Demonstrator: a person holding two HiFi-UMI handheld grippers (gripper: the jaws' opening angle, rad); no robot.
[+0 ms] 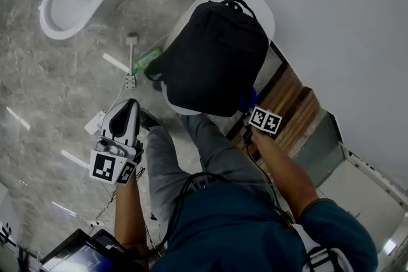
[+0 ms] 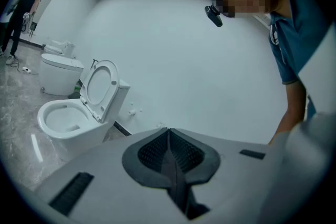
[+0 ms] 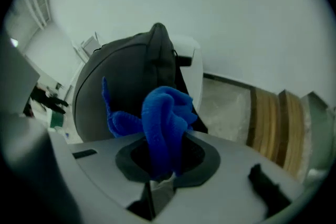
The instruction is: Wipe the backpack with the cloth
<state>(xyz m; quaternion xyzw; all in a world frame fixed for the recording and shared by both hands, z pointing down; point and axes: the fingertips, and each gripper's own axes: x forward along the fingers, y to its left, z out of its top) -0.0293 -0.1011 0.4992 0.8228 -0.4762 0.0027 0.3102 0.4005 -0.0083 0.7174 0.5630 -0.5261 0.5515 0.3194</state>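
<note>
Where the grey floor point(image 1: 38, 86) met the wall, a closed white toilet point(image 1: 258, 3) carried the black backpack point(image 1: 213, 57), which lay across its lid and covered most of it. A second toilet point(image 1: 48, 16) stood open and well apart to the person's left. The left hand-held gripper point(image 1: 131, 105) hung beside the person's knee, away from the bag, its jaws together on nothing and aimed toward that open toilet. The right hand-held gripper point(image 3: 160, 165) was clamped on the bunched blue cloth point(image 3: 165, 118) and sat at the backpack's near lower edge. Whether the cloth touched the fabric could not be told from either view.

As for progress, the cloth was in hand and brought up to the bag, so the preparation looked done. No wiped patch could be made out on the dark surface, and the wiping itself seemed barely begun, if at all, with the whole top face yet to cover.
</note>
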